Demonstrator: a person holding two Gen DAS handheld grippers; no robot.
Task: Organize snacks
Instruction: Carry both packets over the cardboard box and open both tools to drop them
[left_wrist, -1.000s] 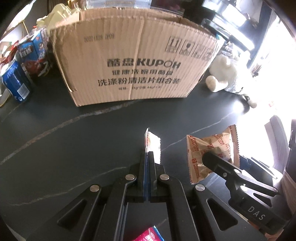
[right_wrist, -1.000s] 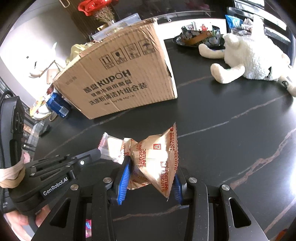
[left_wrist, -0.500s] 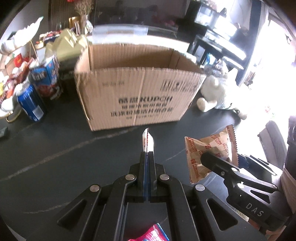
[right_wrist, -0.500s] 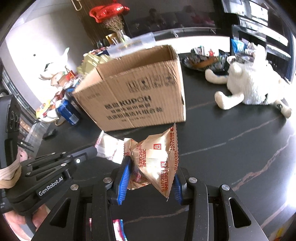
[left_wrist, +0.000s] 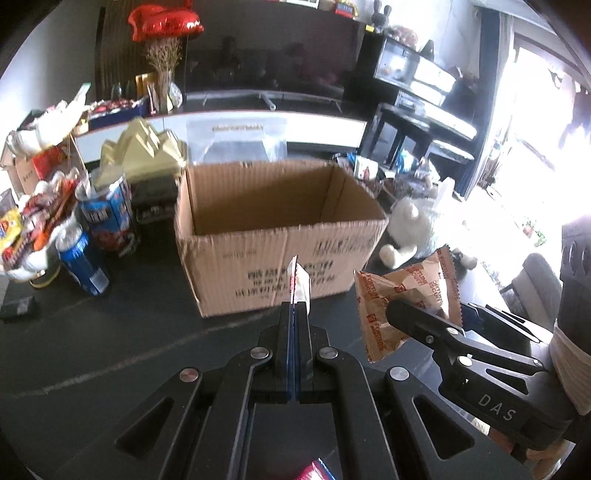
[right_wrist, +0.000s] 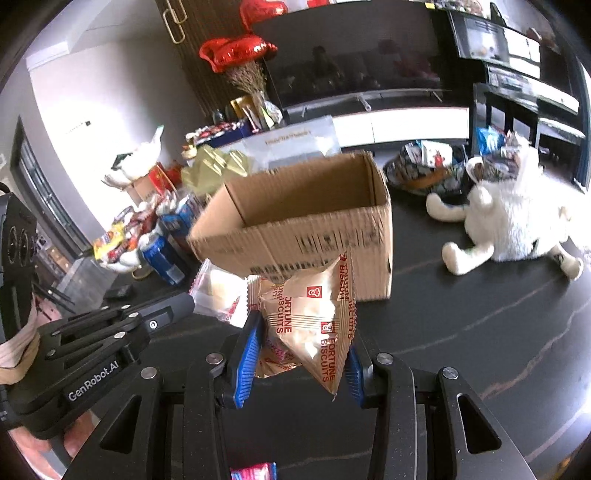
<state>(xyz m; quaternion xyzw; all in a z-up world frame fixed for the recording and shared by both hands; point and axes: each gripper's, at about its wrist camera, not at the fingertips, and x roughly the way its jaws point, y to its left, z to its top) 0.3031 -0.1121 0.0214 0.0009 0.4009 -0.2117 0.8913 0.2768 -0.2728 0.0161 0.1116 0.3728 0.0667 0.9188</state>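
Observation:
My left gripper (left_wrist: 294, 308) is shut on the edge of a thin clear snack packet (left_wrist: 298, 282), which shows as a white and red packet (right_wrist: 218, 293) in the right wrist view. Between the blue pads of my right gripper (right_wrist: 301, 345) sits a tan Fortune Biscuits bag (right_wrist: 308, 321), gripped; it is also seen from the left as a bag (left_wrist: 406, 291). Both grippers hang above the dark table, just in front of an open cardboard box (left_wrist: 273, 236) whose top stands open (right_wrist: 306, 206). The box floor is hidden.
Left of the box stand blue cans (left_wrist: 83, 262) and piled snack packs (left_wrist: 29, 229). A white plush toy (right_wrist: 517, 221) lies at the right, with a bowl of packets (right_wrist: 424, 166) behind the box. A pink wrapper (right_wrist: 255, 470) lies on the black marbled table (right_wrist: 480, 350).
Both grippers have risen with their packets. The box looked side-on before; now its open top and inner walls show, and the room behind has come into view.

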